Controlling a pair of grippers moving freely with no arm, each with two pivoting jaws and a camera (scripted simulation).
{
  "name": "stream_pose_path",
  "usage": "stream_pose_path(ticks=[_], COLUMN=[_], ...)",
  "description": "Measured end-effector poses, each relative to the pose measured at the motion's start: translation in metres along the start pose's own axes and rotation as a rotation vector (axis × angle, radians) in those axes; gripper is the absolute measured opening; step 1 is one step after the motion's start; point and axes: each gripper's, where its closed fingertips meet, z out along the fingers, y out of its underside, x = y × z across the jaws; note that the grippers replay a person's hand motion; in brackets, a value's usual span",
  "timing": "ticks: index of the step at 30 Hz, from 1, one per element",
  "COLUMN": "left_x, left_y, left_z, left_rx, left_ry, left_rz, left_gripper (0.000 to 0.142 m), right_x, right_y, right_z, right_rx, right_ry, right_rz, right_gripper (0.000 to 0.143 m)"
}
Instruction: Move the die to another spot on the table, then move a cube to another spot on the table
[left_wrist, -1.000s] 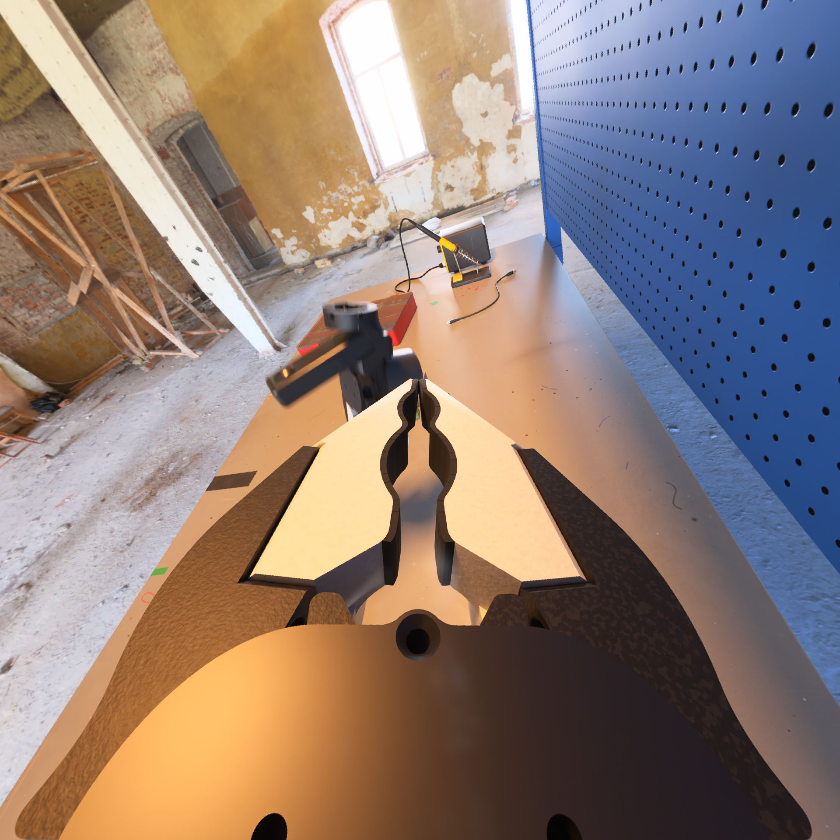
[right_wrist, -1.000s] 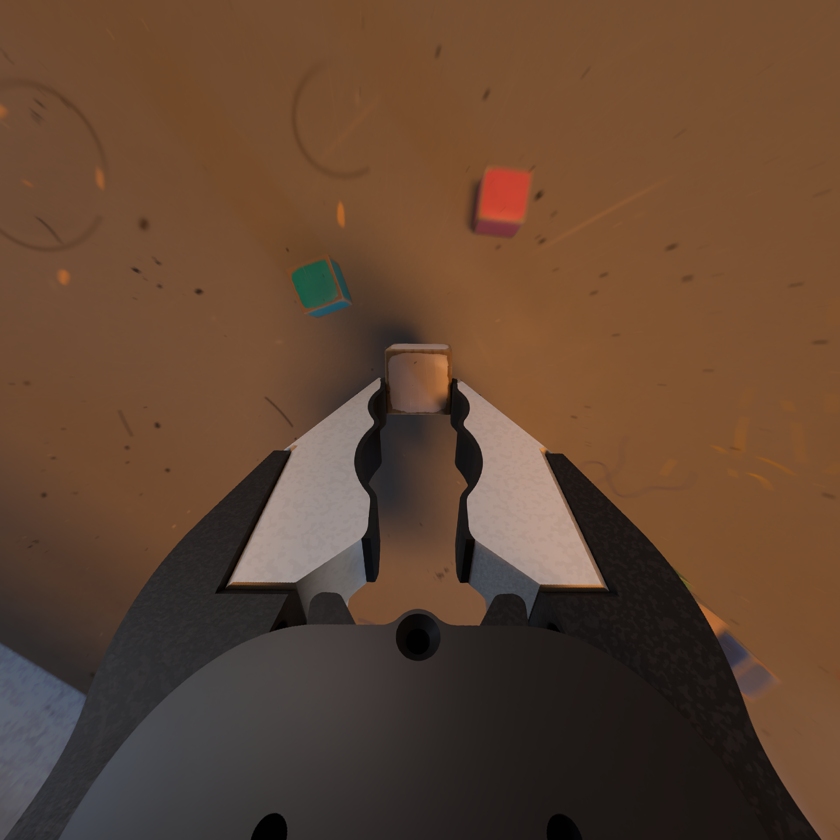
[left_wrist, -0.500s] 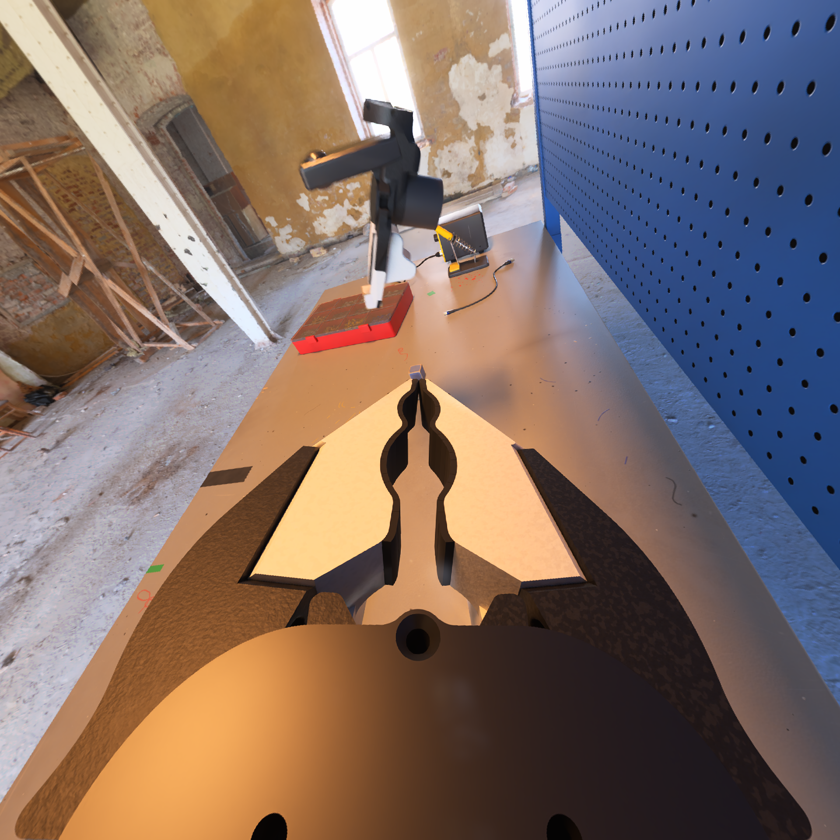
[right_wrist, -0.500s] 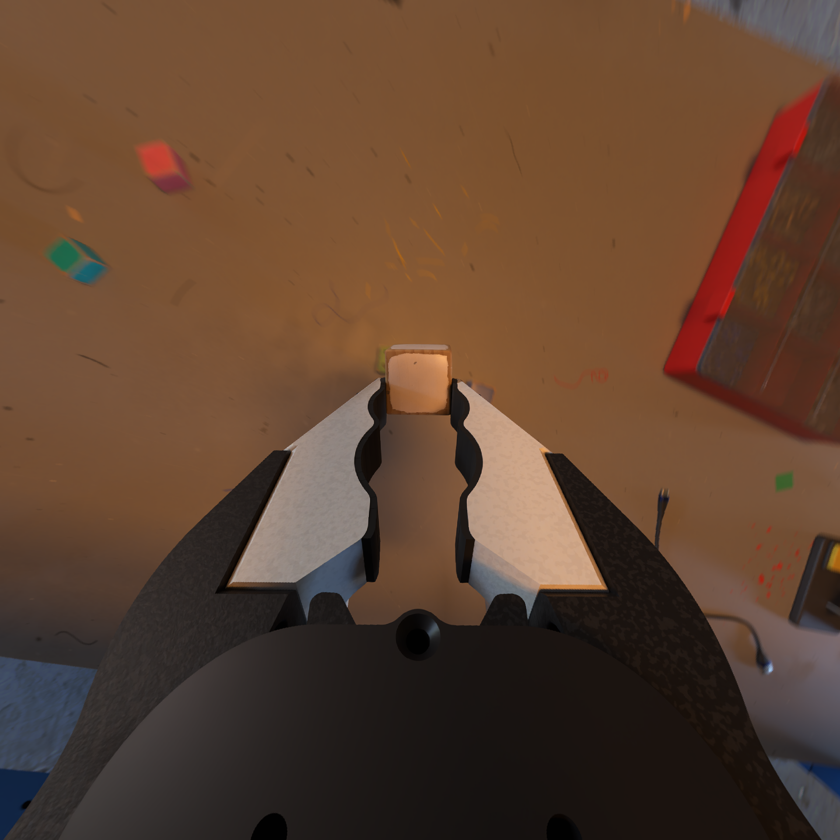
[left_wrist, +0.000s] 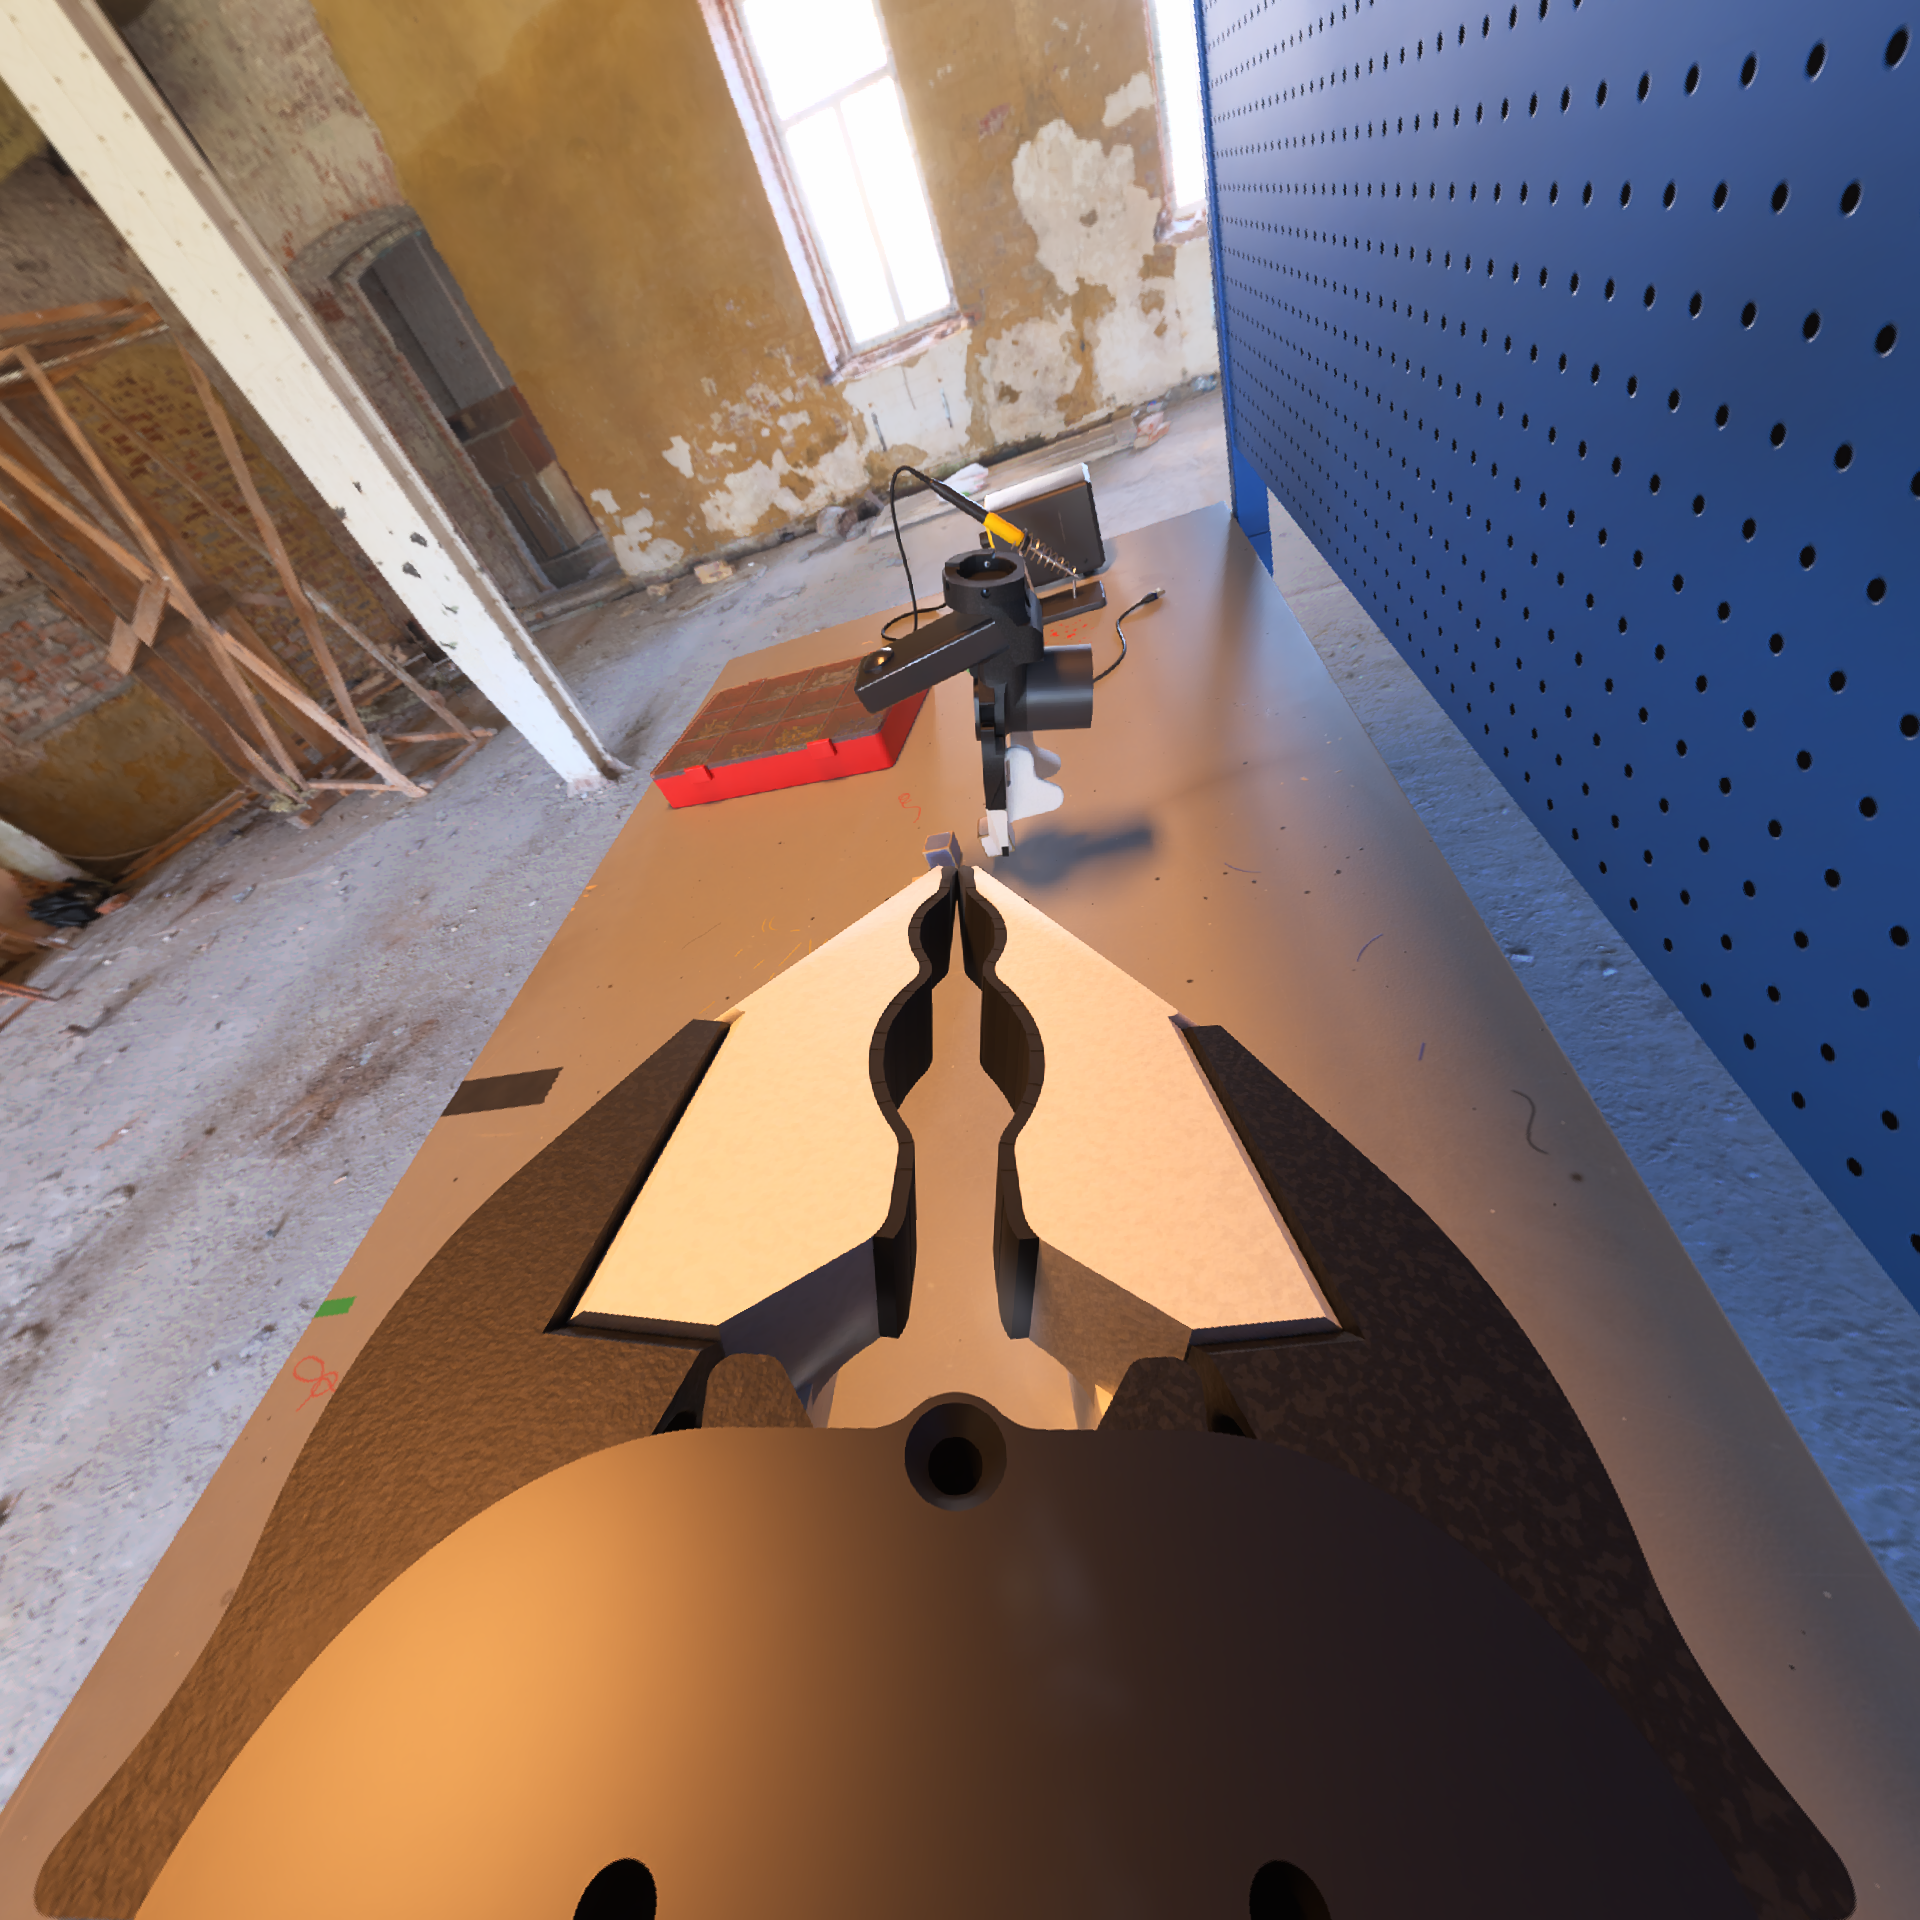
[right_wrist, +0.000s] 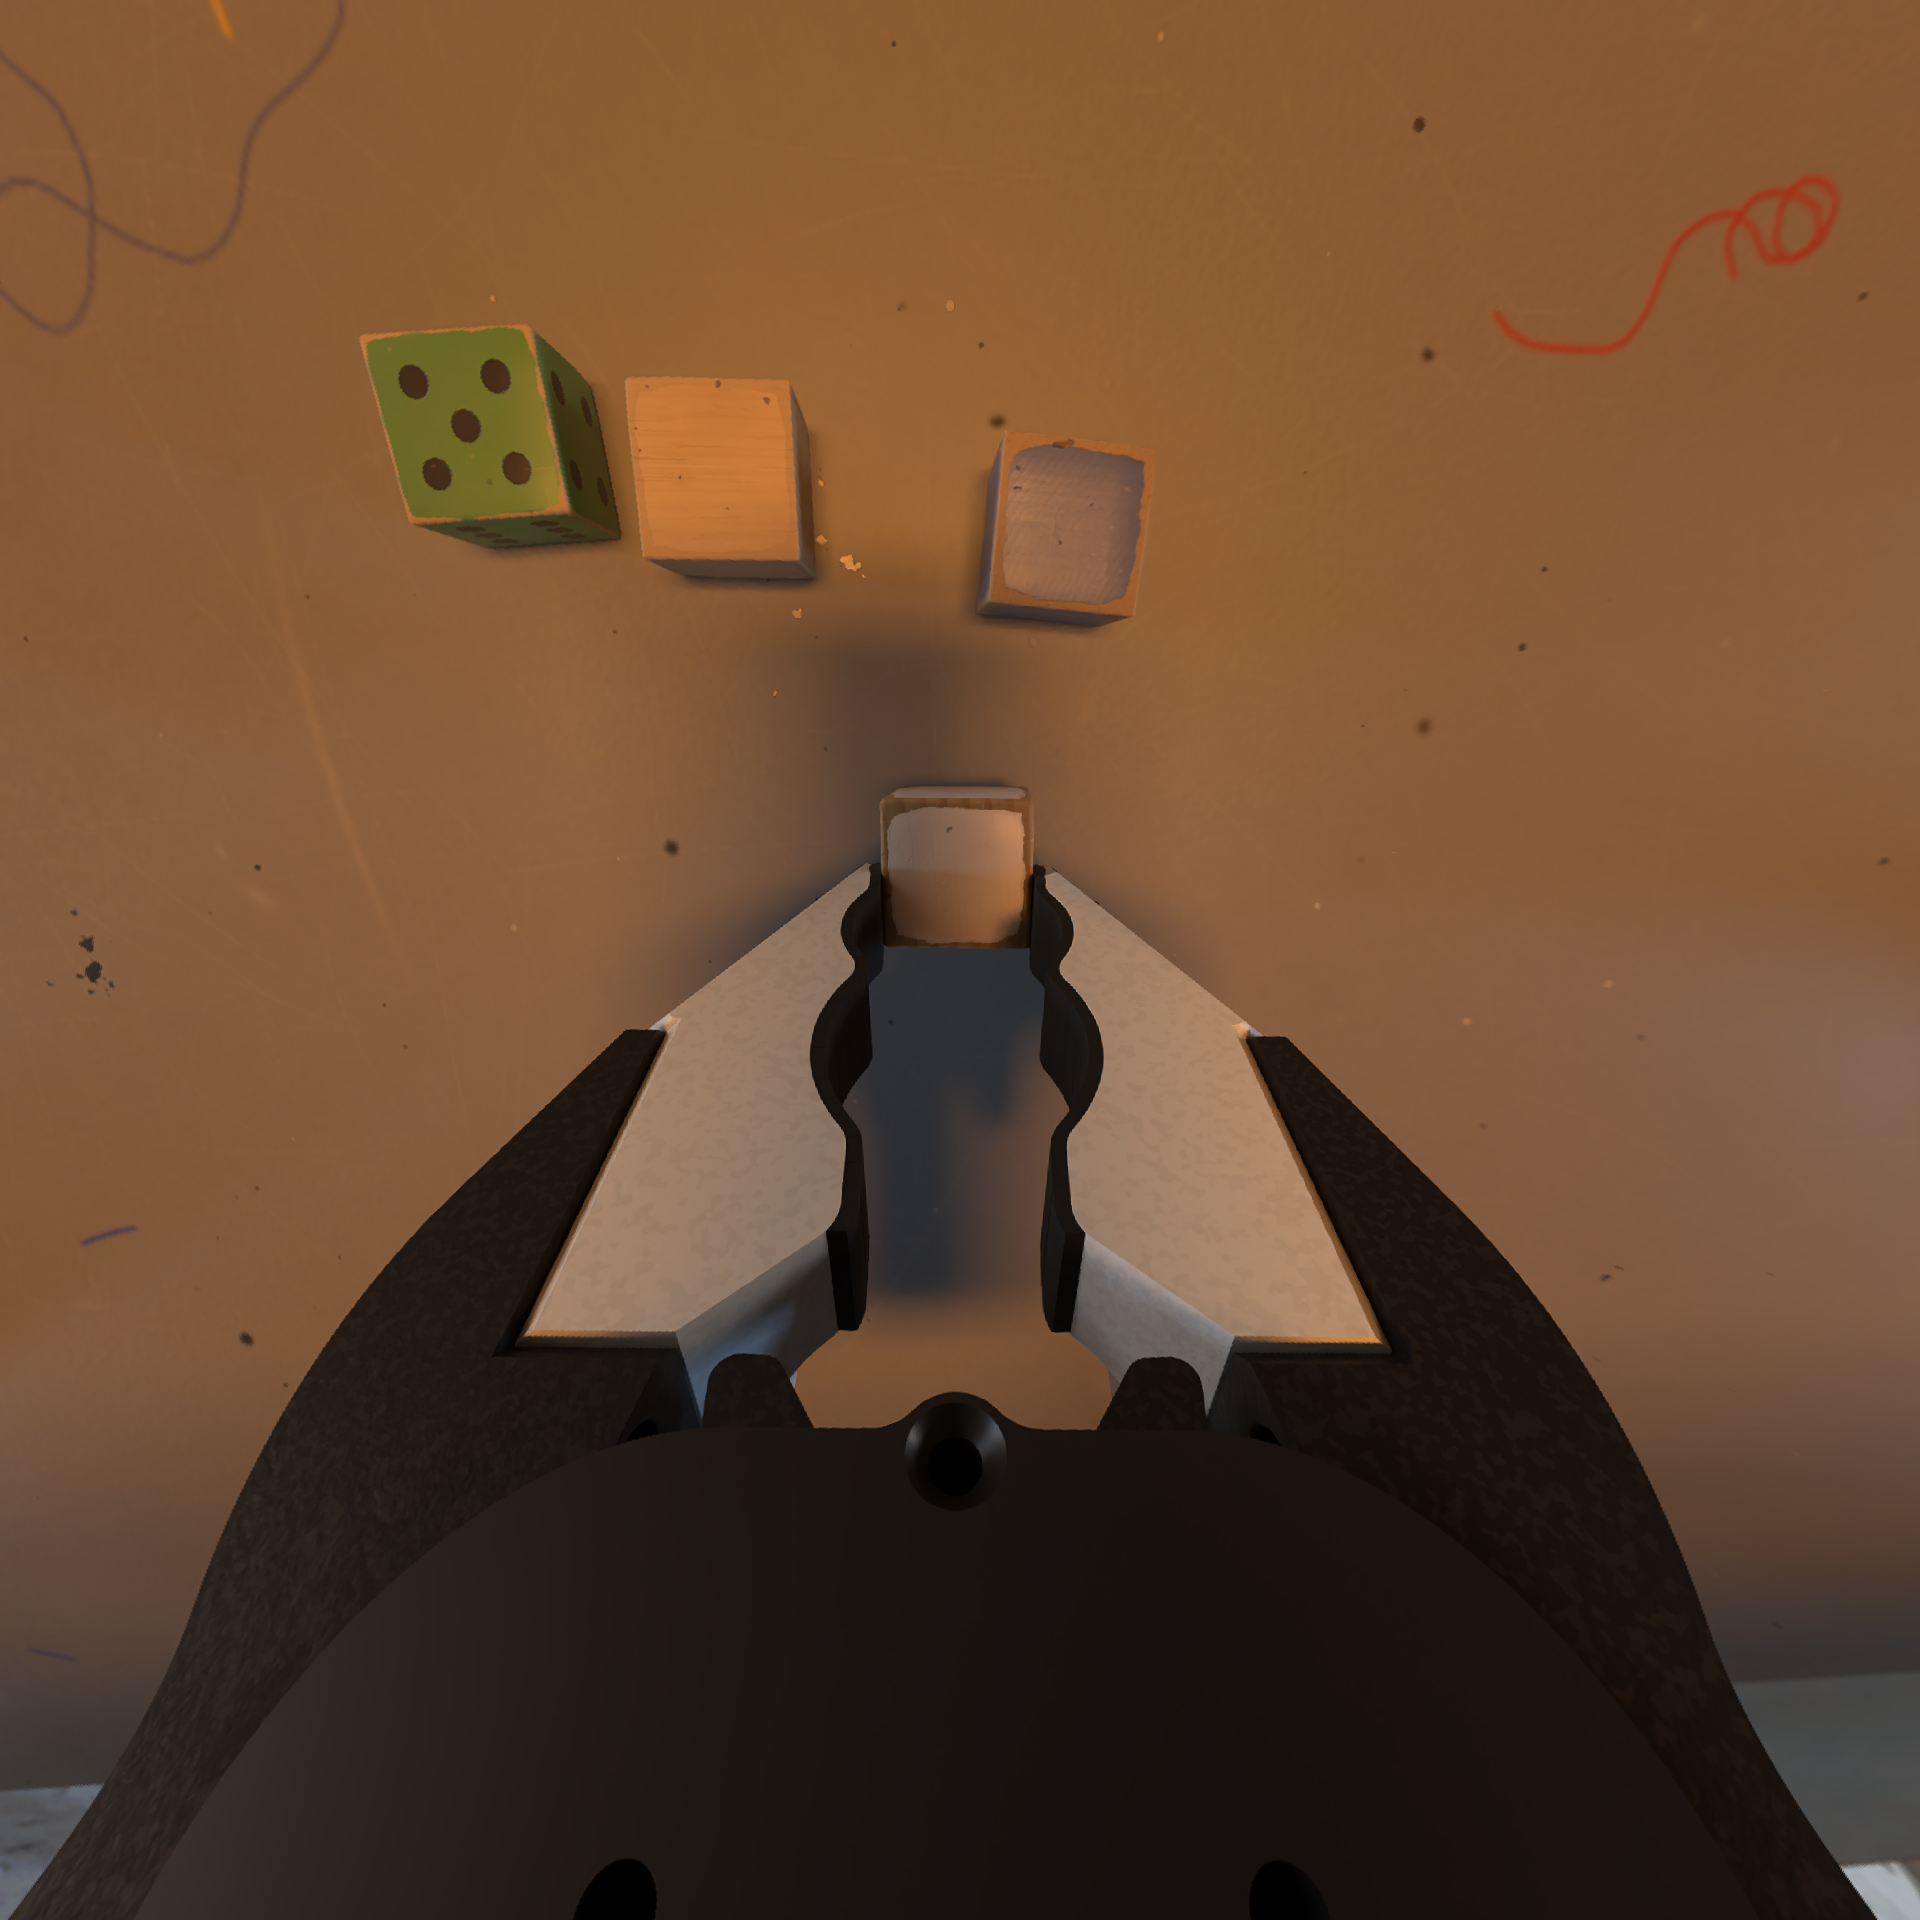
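The right gripper (right_wrist: 956, 883) pinches a pale cube (right_wrist: 956, 868) above the table (right_wrist: 1455, 831), nearer us than the green die (right_wrist: 473, 426); the left gripper (left_wrist: 956, 883) is closed, empty; no readable labels

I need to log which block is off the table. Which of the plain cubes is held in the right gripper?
The pale-faced cube clamped between the right gripper fingertips. The plain wooden cube beside the green die and the grey-faced cube both lie free on the table.
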Motion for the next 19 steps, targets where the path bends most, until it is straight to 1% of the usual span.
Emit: stream_pose_path(ticks=[3,5,7,8,9,11,13,14,15,17,19], left_x=[0.001,0.001,0.001,0.0,0.0,-0.001,-0.002,-0.002,-0.003,-0.004,-0.005], left_y=[0.0,-0.001,-0.002,-0.003,-0.004,-0.005,-0.006,-0.005,-0.005,-0.003,-0.001], left_z=[0.0,-0.002,-0.004,-0.005,-0.006,-0.008,-0.009,-0.009,-0.009,-0.008,-0.007], left_rx=[-0.003,0.0,0.006,0.009,0.013,0.02,0.022,0.021,0.018,0.011,0.004], left_ry=[0.001,-0.001,-0.005,-0.007,-0.011,-0.016,-0.021,-0.024,-0.026,-0.029,-0.027], left_rz=[0.01,0.014,0.013,0.013,0.013,0.014,0.015,0.016,0.016,0.013,0.006], left_gripper=[0.0,0.0,0.0,0.0,0.0,0.0,0.0,0.0,0.0,0.0,0.0], right_x=[-0.003,-0.003,-0.004,-0.004,-0.007,-0.03,-0.082,-0.12,-0.161,-0.236,-0.287], right_y=[0.002,0.002,-0.001,-0.006,-0.015,-0.041,-0.072,-0.084,-0.09,-0.095,-0.101], right_z=[0.006,0.005,-0.004,-0.015,-0.031,-0.079,-0.129,-0.149,-0.161,-0.164,-0.152], right_rx=[0.002,0.002,0.021,0.039,0.084,0.25,0.447,0.526,0.563,0.553,0.566], right_ry=[-0.007,0.023,0.043,0.062,0.087,0.1,0.032,-0.044,-0.135,-0.272,-0.303], right_rz=[0.007,-0.006,-0.01,-0.016,-0.027,-0.07,-0.169,-0.261,-0.376,-0.592,-0.746], right_gripper=[0.027,0.027,0.036,0.041,0.043,0.043,0.042,0.042,0.042,0.042,0.038])
